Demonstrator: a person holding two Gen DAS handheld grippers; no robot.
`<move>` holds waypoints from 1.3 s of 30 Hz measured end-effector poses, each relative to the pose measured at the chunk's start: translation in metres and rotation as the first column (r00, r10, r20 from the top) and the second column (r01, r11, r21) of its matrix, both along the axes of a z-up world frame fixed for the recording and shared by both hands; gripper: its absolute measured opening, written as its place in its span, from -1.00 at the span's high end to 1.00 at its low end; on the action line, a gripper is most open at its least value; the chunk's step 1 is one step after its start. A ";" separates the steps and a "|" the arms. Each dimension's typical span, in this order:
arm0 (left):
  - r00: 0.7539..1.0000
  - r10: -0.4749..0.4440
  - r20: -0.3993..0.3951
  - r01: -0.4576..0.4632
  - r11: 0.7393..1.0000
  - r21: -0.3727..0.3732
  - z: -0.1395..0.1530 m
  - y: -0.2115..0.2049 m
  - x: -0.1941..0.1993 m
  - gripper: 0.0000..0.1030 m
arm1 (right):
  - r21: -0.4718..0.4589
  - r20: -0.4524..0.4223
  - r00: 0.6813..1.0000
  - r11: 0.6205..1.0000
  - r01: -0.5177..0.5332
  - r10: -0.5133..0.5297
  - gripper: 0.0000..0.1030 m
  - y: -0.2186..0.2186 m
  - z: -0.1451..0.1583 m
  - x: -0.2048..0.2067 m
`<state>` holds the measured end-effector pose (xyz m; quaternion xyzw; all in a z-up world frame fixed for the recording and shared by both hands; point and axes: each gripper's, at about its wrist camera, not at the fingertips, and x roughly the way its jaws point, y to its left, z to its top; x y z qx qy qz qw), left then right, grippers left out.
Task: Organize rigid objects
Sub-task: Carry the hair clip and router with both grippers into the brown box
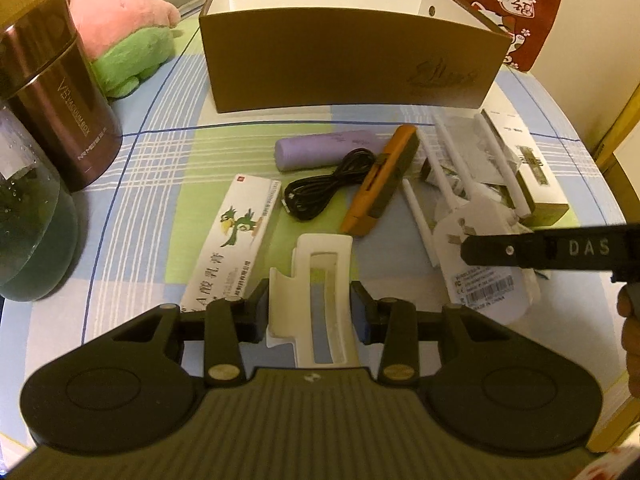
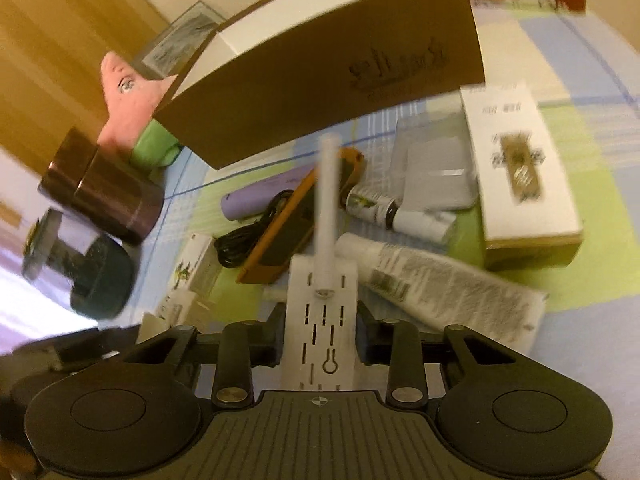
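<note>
My left gripper (image 1: 310, 308) is shut on a white plastic holder (image 1: 316, 292) and holds it above the checked tablecloth. My right gripper (image 2: 320, 336) is shut on a white router with antennas (image 2: 322, 308), lifted and tilted; the router (image 1: 480, 240) and the right finger (image 1: 536, 250) also show in the left wrist view. An open brown box (image 1: 348, 68) stands at the back, also in the right wrist view (image 2: 320, 80). On the cloth lie a purple cylinder (image 1: 324, 150), a black cable (image 1: 320, 192), an orange device (image 1: 384, 178) and a bird-print carton (image 1: 228, 236).
A dark metal canister (image 1: 60, 92), a glass jar (image 1: 28, 216) and a pink-green plush (image 1: 120, 28) stand at the left. A long white-brown box (image 2: 520, 168), a white tube (image 2: 440, 284), a small bottle (image 2: 376, 206) and a grey pouch (image 2: 436, 168) lie at the right.
</note>
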<state>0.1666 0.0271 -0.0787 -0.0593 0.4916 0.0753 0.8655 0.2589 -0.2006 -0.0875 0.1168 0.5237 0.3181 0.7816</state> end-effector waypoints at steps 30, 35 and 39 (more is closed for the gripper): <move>0.982 0.062 0.178 -0.065 0.998 0.011 0.069 -0.037 0.038 0.31 | 0.052 0.181 0.984 0.999 -0.014 0.005 0.41 -0.052 0.084 0.036; 0.974 0.036 0.225 -0.044 0.998 0.035 0.088 -0.017 0.068 0.31 | 0.077 0.206 0.978 0.997 0.009 -0.024 0.41 -0.035 0.107 0.068; 0.964 0.019 0.264 -0.033 0.998 0.047 0.107 0.005 0.103 0.31 | 0.075 0.253 0.966 0.997 0.033 -0.051 0.41 -0.019 0.128 0.098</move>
